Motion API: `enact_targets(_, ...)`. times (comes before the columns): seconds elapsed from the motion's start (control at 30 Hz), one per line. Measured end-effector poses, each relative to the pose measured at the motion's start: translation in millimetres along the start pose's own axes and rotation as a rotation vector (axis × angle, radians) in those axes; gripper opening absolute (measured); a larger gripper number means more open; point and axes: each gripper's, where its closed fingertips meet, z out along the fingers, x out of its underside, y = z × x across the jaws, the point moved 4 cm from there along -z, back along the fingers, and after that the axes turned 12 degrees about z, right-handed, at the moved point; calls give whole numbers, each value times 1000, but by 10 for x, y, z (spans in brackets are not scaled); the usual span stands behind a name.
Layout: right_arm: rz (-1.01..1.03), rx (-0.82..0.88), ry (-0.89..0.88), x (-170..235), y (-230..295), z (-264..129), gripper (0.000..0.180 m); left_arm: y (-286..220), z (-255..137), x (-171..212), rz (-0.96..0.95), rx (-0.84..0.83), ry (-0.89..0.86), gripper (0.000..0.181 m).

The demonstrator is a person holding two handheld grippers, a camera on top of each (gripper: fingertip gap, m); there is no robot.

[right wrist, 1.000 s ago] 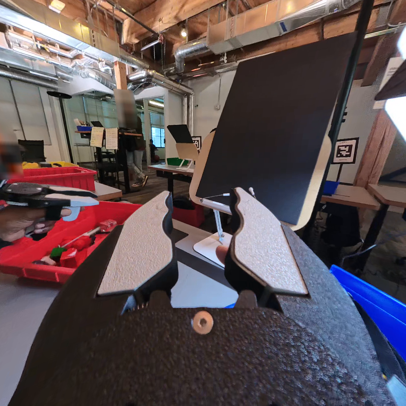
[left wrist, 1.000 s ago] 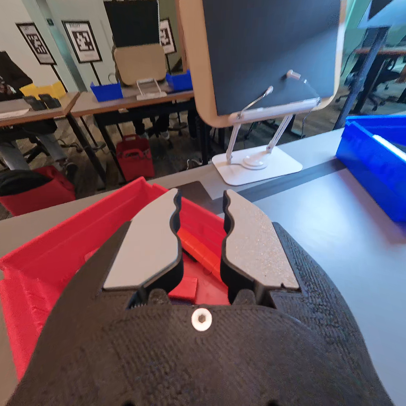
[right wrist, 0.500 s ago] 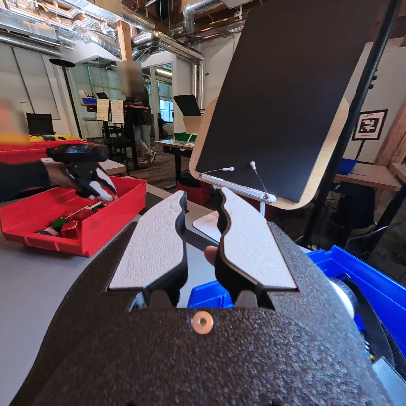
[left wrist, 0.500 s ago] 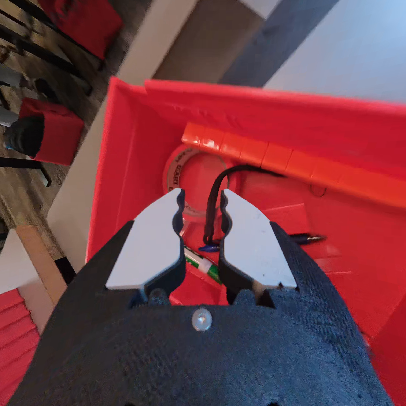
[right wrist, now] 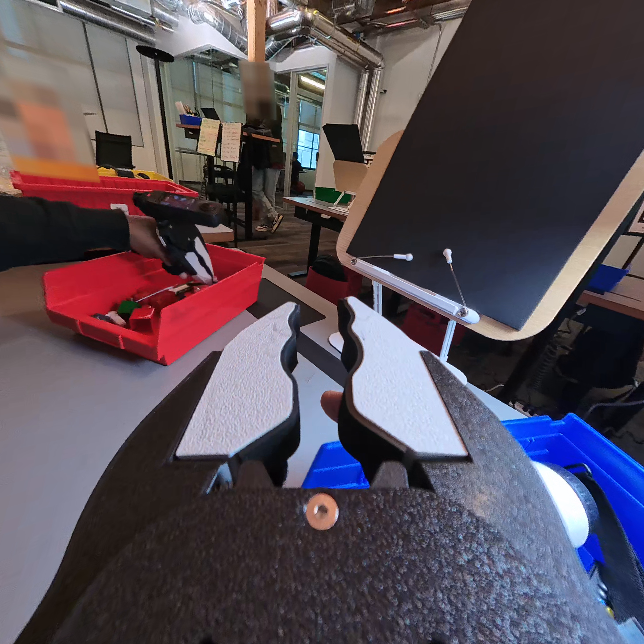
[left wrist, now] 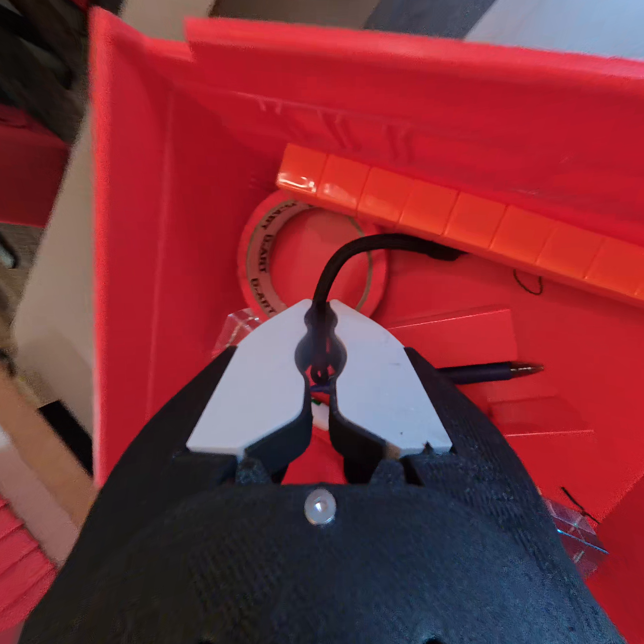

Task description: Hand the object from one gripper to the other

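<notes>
In the left wrist view my left gripper [left wrist: 320, 306] points down into a red bin [left wrist: 132, 181] and is shut on a black cord [left wrist: 352, 256]. The cord arches up from the fingertips and runs right under an orange segmented bar [left wrist: 463, 217]. The lower end of the cord is hidden between the fingers. In the right wrist view my right gripper [right wrist: 319, 308] is open and empty, held above the grey table [right wrist: 69, 400]. That view also shows the left gripper [right wrist: 204, 277] far off, dipped into the red bin [right wrist: 195, 320].
The red bin also holds a red tape roll [left wrist: 265, 244], a dark pen [left wrist: 495, 371], flat red blocks [left wrist: 453, 331] and clear plastic pieces [left wrist: 237, 327]. A blue bin [right wrist: 543, 439] sits under my right gripper. A black board on a white stand [right wrist: 505, 174] rises behind. Left tips to right tips: about 45 centimeters.
My left gripper tipped down into the red bin, moved onto the black cord and closed on it. My right gripper narrowed slightly and drifted over the blue bin, still open.
</notes>
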Motion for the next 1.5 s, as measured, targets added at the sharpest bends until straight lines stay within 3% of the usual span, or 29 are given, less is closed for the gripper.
enact_targets(0.17,-17,-30,-43,-164,147,-57,20,139,-604,-115,19,-287,-84,3)
enact_targets(0.33,-34,-90,-62,-278,405,-78,20,-38,-1270,-334,85,-455,-178,4)
enact_targets(0.6,-186,-147,40,-183,841,-21,20,-876,-1972,-1027,198,-527,-472,4)
enact_targets(0.73,-74,-230,119,40,918,100,20,-1386,-2296,-1516,84,-324,-853,4)
enact_targets(0.87,52,-344,147,285,952,192,24,-1745,-2572,-1811,-88,58,-1262,3)
enact_targets(1.0,171,-473,122,370,1048,228,27,-1973,-2593,-1878,-227,473,-1527,3)
enact_targets(1.13,352,-641,38,225,1205,193,32,-2157,-2406,-1940,-252,705,-1507,3)
enact_targets(1.2,360,-645,64,231,1234,194,30,-2228,-2396,-1960,-248,776,-1508,4)
enact_targets(1.3,295,-655,81,263,1292,169,14,-2295,-2405,-1984,-243,823,-1500,3)
enact_targets(1.5,284,-690,80,166,1358,99,12,-2329,-2482,-1959,-261,813,-1493,3)
